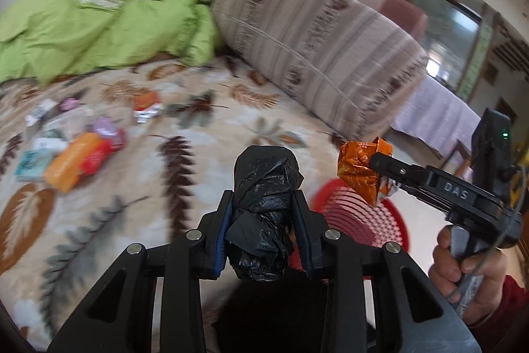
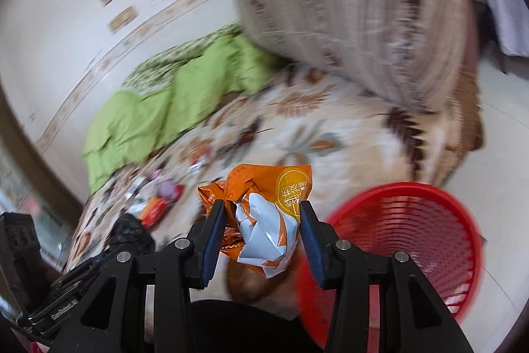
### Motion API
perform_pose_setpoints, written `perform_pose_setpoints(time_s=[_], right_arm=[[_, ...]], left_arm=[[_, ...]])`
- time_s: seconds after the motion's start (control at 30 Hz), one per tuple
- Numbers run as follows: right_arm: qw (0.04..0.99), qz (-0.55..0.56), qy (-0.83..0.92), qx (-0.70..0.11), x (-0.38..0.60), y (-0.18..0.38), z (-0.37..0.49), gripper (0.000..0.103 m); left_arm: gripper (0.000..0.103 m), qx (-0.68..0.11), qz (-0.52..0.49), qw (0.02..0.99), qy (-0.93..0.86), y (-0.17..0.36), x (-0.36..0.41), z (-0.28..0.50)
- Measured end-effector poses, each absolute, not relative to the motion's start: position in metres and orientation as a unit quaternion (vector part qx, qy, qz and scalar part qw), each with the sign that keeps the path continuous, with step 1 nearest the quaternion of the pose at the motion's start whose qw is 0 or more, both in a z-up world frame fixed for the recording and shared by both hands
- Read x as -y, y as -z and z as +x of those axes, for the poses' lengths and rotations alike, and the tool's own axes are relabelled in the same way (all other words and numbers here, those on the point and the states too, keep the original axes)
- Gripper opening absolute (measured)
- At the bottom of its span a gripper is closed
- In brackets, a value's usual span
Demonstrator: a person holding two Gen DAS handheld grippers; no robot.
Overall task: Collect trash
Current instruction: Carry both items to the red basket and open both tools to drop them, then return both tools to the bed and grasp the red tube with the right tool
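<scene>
Left gripper [image 1: 263,207] pointing forward and downward over the bed, pinching a crumpled black plastic bag wad [image 1: 264,187] between both pads, the wad's long axis running up along the fingers and its rounded top sticking out past the fingertips. Right gripper [image 2: 261,220] likewise tilting downward, rolled somewhat so the room appears slanted, clamping a crumpled orange-and-white foil snack wrapper [image 2: 264,214] between its blue-lined fingers [image 2: 213,240]; wrapper bunching without a clear long axis, its printed yellow circle facing up toward the right finger. In the left wrist view, right gripper [image 1: 380,169] reaching in from the right edge, fingers aiming leftward, a bare hand [image 1: 463,270] with a dark red sleeve wrapping its handle, the wrapper [image 1: 362,171] hanging at its tip above the near rim of a round red slotted plastic basket [image 1: 357,220]. Basket [image 2: 413,237] standing on the pale floor beside the leaf-patterned cream bedspread [image 1: 198,128]. Further wrappers lying scattered [image 1: 76,154] on the bedspread, well apart from both tools, near a lime-green quilt [image 1: 99,32] and a striped beige bolster [image 1: 314,45].
</scene>
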State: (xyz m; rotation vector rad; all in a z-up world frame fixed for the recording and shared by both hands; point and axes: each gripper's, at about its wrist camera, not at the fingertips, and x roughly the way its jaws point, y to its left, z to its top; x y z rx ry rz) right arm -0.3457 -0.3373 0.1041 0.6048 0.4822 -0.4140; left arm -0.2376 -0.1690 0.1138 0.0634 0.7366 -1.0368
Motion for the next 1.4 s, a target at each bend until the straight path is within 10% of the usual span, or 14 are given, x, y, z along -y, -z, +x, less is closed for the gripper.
perform_pose_setpoints(time_s=[0.3, 0.4, 0.53, 1.4], right_arm=[[0.861, 0.34, 0.306, -0.222, 0.401, -0.089, -0.409, 0.053], [0.854, 0.347, 0.318, -0.222, 0.41, -0.088, -0.416, 0.064], [0.853, 0.345, 0.323, -0.22, 0.41, -0.09, -0.417, 0.064], [0.892, 0.273, 0.06, -0.356, 0.242, -0.082, -0.185, 0.064]], left_arm=[[0.034, -0.381, 0.062, 0.732, 0.562, -0.108, 0.274, -0.277], [0.063, -0.384, 0.069, 0.732, 0.558, -0.107, 0.293, -0.284], [0.065, -0.385, 0.06, 0.731, 0.56, -0.107, 0.286, -0.28], [0.069, -0.367, -0.02, 0.894, 0.256, -0.067, 0.026, -0.126]])
